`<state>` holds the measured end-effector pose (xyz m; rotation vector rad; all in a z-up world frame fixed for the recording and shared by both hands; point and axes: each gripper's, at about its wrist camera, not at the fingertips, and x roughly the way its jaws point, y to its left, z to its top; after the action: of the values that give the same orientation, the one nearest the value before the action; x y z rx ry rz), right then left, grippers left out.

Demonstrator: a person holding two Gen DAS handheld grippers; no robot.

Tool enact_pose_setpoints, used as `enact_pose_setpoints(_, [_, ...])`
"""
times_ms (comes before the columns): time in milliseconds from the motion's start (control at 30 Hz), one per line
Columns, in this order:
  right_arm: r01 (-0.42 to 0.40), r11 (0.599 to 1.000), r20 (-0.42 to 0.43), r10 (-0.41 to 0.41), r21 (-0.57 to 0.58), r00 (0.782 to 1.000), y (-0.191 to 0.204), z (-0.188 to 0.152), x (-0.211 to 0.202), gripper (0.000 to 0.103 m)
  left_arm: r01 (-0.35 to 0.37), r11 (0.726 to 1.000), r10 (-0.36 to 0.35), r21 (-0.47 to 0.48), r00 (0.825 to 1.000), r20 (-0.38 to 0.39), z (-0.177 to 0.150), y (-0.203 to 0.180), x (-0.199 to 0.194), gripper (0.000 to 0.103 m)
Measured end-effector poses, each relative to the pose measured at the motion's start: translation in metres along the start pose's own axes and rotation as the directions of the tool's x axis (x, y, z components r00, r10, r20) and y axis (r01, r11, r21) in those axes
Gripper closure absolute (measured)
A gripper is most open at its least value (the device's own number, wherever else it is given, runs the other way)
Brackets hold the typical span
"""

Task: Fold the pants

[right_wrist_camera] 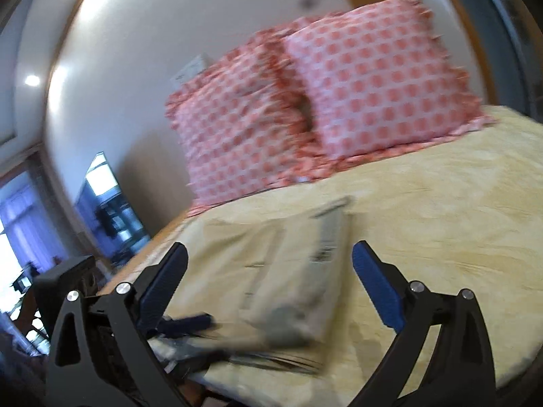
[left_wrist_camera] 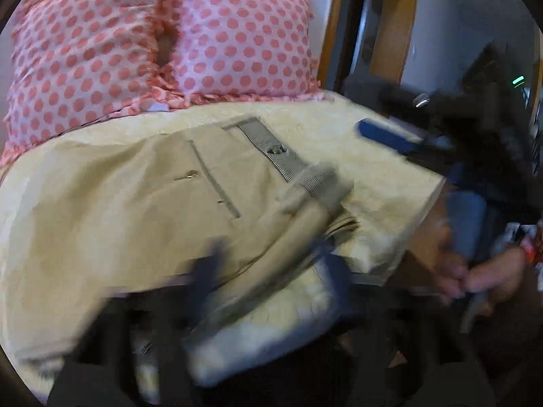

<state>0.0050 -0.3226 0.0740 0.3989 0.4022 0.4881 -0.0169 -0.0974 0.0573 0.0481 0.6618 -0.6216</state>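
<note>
**Folding khaki pants on a bed, grip on the fabric uncertain**

Lying near the bed's front edge, the khaki pants are partly folded on a cream bedspread, grey waistband uppermost; my left gripper sits blurred at a raised fold, and I cannot tell whether its fingers pinch cloth or stand apart; I judge a loose hold could let the fold flop open or slide the stack off the edge; my right gripper hovers spread wide, holding nothing, and could snag the layers; two pink dotted pillows lie well behind, not obstructing.
</note>
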Motion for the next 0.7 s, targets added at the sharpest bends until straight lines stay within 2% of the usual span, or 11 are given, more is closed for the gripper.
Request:
enact_pose_setpoints(67, [-0.061, 0.998, -0.044, 0.061, 0.01, 0.997, 0.006, 0.001, 0.016, 0.006, -0.024, 0.999, 0.026, -0.033, 0.997, 0.078, 0.004, 0.017, -0.028, 0.013])
enact_pose_setpoints(167, [-0.096, 0.995, -0.119, 0.098, 0.024, 0.988, 0.013, -0.003, 0.04, 0.005, -0.118, 0.988, 0.129, -0.096, 0.985, 0.118, 0.011, 0.047, -0.041, 0.011])
enact_pose_setpoints(233, [-0.089, 0.996, -0.176, 0.091, 0.02, 0.98, 0.017, -0.01, 0.054, 0.005, -0.187, 0.966, 0.203, -0.18, 0.976, 0.073, 0.007, 0.079, -0.035, 0.011])
enact_pose_setpoints(333, [-0.006, 1.0, -0.288, 0.005, 0.001, 0.958, 0.016, -0.028, 0.072, 0.005, -0.218, 0.937, 0.217, -0.274, 0.976, -0.036, -0.009, 0.111, -0.017, 0.014])
enact_pose_setpoints(367, [-0.004, 1.0, -0.302, 0.0, -0.014, 0.953, 0.015, -0.036, 0.071, 0.004, -0.211, 0.938, 0.207, -0.275, 0.977, -0.041, -0.015, 0.114, -0.014, 0.015])
enact_pose_setpoints(433, [0.008, 0.997, -0.306, -0.031, -0.078, 0.951, 0.022, -0.041, 0.066, 0.004, -0.244, 0.948, 0.241, -0.206, 0.97, -0.04, -0.018, 0.101, -0.015, 0.015])
enact_pose_setpoints(467, [0.021, 0.992, -0.327, -0.06, -0.122, 0.943, 0.028, -0.042, 0.065, 0.004, -0.242, 0.952, 0.236, -0.186, 0.97, -0.053, -0.017, 0.097, -0.017, 0.015])
enact_pose_setpoints(533, [0.03, 0.984, -0.367, -0.095, -0.177, 0.925, 0.034, -0.038, 0.066, 0.006, -0.176, 0.961, 0.17, -0.211, 0.984, -0.05, -0.011, 0.103, -0.024, 0.015])
enact_pose_setpoints(567, [0.031, 0.984, -0.362, -0.093, -0.173, 0.927, 0.033, -0.028, 0.064, 0.007, -0.131, 0.959, 0.127, -0.252, 0.991, -0.032, -0.004, 0.113, -0.034, 0.015])
enact_pose_setpoints(633, [0.055, 0.986, -0.302, -0.101, -0.156, 0.948, 0.022, -0.004, 0.062, 0.007, -0.114, 0.94, 0.125, -0.32, 0.992, 0.016, 0.007, 0.135, -0.048, 0.015])
enact_pose_setpoints(700, [0.086, 0.989, -0.275, -0.118, -0.124, 0.954, 0.001, 0.021, 0.072, 0.01, -0.109, 0.912, 0.143, -0.396, 0.988, 0.056, 0.022, 0.167, -0.057, 0.015])
